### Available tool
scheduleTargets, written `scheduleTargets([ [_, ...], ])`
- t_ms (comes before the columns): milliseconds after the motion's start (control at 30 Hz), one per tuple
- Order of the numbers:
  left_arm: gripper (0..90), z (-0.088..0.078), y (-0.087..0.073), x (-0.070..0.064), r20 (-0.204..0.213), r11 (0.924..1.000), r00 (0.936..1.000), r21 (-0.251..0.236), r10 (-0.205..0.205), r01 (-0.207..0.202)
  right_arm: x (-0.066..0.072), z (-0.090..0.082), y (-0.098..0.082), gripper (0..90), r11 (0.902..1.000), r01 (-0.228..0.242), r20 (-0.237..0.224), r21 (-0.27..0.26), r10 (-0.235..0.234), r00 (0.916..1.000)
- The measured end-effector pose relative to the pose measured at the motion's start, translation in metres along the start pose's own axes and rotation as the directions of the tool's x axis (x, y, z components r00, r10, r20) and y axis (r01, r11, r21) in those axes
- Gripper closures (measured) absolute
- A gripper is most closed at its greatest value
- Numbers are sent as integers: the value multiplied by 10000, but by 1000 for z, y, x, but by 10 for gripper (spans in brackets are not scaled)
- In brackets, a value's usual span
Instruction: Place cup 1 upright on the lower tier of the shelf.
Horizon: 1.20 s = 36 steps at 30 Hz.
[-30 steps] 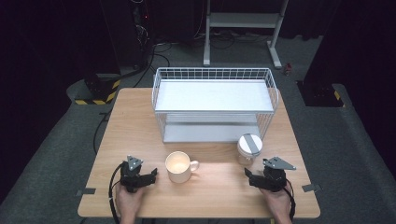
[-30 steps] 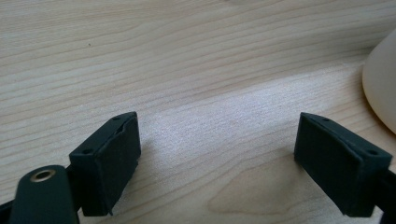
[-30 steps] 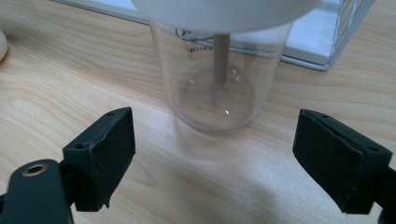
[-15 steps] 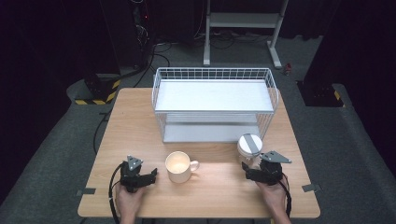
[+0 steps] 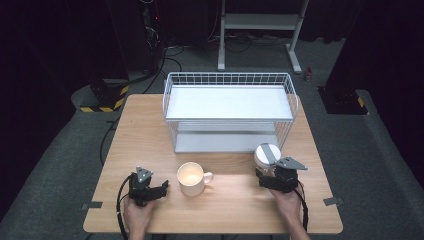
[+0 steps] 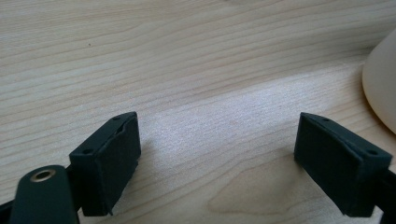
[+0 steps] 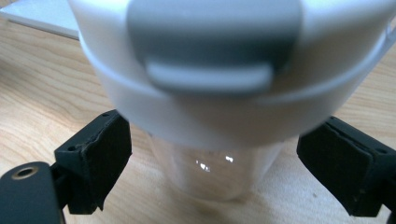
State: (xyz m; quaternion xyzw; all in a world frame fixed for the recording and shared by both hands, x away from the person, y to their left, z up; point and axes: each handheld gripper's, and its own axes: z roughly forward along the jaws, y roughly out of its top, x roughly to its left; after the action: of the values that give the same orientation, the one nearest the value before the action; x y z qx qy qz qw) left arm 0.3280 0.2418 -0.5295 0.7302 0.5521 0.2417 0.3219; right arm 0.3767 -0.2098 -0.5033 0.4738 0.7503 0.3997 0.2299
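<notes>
1. The wooden table (image 5: pixel 230 210) fills the middle of the high view.
2. A white wire rack (image 5: pixel 229 111) stands in its upper half.
3. A cream mug (image 5: pixel 191 178) sits lower centre, handle to the right.
4. A clear jar with a white-and-grey lid (image 5: pixel 267 154) stands lower right, just before the rack; in the right gripper view it (image 7: pixel 215 107) sits between the spread jaws, untouched.
5. The right gripper (image 5: pixel 272 176) is apart, straddling the jar.
6. The left gripper (image 5: pixel 150 189), lower left, is apart over bare wood.
</notes>
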Motion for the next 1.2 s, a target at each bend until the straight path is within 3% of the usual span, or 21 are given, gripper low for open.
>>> scheduleTargets([
  [433,151,0,0,0,1,10000,10000,-2,4,-4,5,11,10,141,9998,149,440,-98,-144,9989],
  [533,151,0,0,0,3,10000,10000,0,-3,3,5,13,10,181,9996,207,386,-193,-200,9991],
  [1200,151,0,0,0,2,10000,10000,38,48,-48,1,14,14,188,9994,91,189,-337,-84,9998],
])
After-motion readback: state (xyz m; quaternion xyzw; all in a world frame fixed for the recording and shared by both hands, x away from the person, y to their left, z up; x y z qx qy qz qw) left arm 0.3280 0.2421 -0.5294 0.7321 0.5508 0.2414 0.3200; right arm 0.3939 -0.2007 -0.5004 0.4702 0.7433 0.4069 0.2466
